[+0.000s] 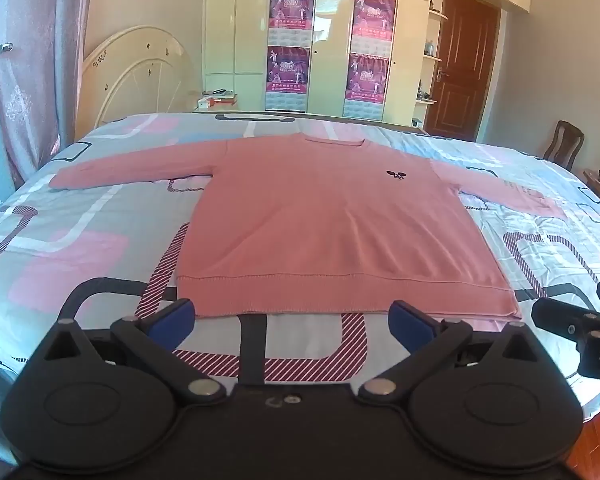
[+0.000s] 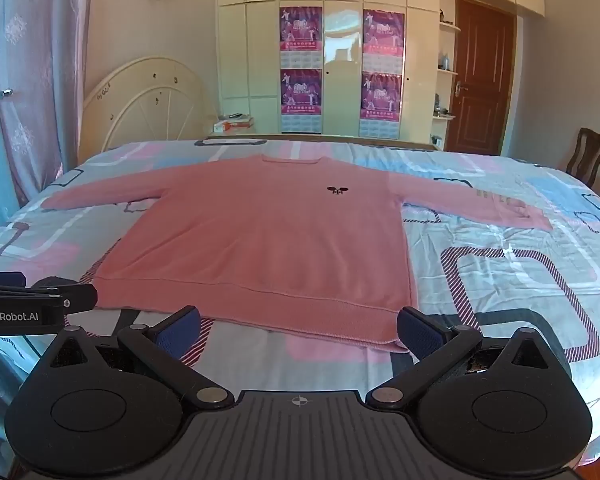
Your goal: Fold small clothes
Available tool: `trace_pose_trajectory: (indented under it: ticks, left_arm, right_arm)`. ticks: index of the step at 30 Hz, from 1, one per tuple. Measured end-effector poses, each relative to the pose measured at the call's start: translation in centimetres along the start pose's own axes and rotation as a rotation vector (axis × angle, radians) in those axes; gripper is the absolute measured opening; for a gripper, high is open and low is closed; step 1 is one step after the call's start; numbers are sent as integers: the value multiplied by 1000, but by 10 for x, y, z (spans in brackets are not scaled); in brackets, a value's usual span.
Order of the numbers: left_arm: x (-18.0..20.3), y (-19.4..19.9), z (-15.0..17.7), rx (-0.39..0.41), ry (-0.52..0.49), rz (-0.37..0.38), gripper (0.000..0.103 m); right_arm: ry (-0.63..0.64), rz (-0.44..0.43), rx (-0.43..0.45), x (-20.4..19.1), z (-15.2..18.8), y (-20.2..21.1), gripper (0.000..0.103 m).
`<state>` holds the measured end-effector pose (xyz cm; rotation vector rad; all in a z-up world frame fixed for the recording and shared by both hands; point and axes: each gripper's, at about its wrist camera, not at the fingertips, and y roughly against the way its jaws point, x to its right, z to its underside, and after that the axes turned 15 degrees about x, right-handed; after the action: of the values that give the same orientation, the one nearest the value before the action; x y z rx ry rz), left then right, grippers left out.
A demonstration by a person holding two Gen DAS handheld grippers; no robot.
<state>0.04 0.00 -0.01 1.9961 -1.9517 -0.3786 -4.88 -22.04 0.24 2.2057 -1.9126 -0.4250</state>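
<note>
Two grippers, the left gripper (image 1: 292, 322) and the right gripper (image 2: 299, 330), hover with jaws spread wide and empty over the near hem of a pink knit sweater (image 1: 328, 224). It lies flat, sleeves outstretched, on a bed (image 1: 80, 216) with smooth, geometric-patterned bedding.

A wide bed (image 1: 80, 216) covered by a smooth sheet printed with pink, pale blue and grey rounded rectangles carries one pink knitted long-sleeved sweater (image 1: 332, 224). The sweater lies flat on the sheet, front up, neckline toward the bed's far edge, ribbed hem toward its near edge, both sleeves spread sideways across the sheet.
</note>
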Motion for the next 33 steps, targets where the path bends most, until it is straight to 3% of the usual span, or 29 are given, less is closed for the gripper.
trace_pose_trajectory:
  ticks: [33]
  left_arm:
    - [5,-2,2,4,-9,4,103]
  right_arm:
    - [-9,15,8,-1,-1,2,103]
